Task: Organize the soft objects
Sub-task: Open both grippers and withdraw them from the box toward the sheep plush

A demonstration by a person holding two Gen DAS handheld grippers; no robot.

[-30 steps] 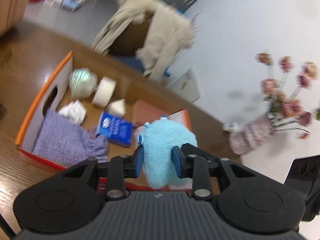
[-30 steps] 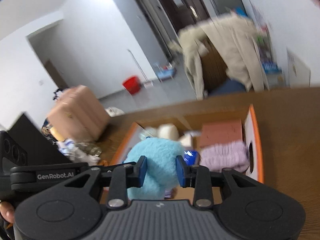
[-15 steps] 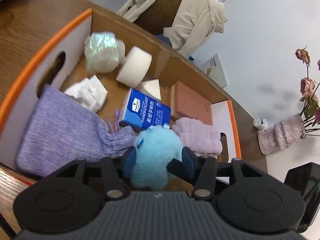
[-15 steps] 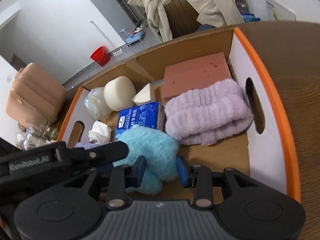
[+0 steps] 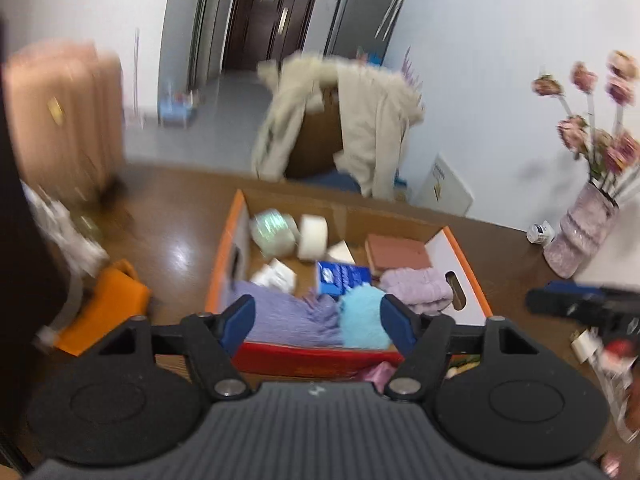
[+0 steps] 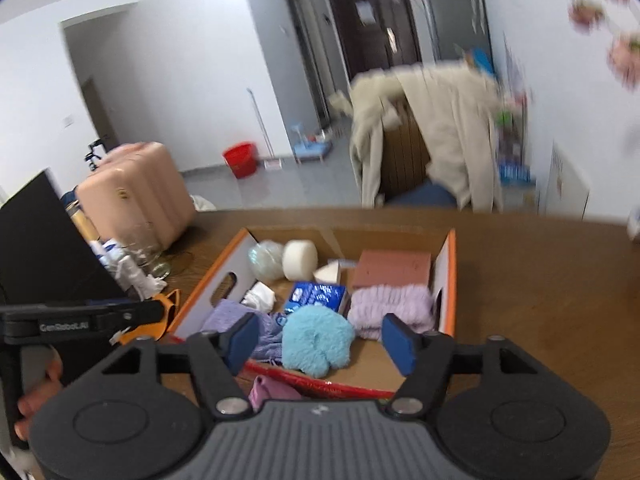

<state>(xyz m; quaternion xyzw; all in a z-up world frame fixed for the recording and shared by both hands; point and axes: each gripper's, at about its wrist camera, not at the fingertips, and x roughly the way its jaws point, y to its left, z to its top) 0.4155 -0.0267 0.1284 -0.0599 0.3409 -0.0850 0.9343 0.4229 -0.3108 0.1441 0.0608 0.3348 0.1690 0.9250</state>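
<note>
The left gripper (image 5: 318,322) hangs above the near edge of an orange-rimmed cardboard box (image 5: 466,258), its blue-padded jaws spread wide and opening, with nothing pressed between them. Seen through the gap, the blue plush toy (image 5: 362,318) lies inside the box, toward the right jaw but clear of it, while a purple knitted cloth (image 5: 280,316) stretches from the left jaw toward the toy. The right gripper (image 6: 320,340) sits over the same near edge, its jaws likewise parted and opening; the plush toy (image 6: 316,338) lies between them in the picture, down in the box, touching neither pad. Just beyond the right gripper's right jaw rests a folded lilac towel (image 6: 394,306), and behind it a pink sponge block (image 6: 394,268). Farther ahead of both pairs of jaws lie a blue tissue packet (image 6: 318,296), a white round sponge (image 6: 300,260), a small white wedge (image 6: 328,272), a crumpled white tissue (image 6: 260,294) and a shiny clear bundle (image 6: 266,258). The box stands on a brown wooden table (image 6: 540,280).
</note>
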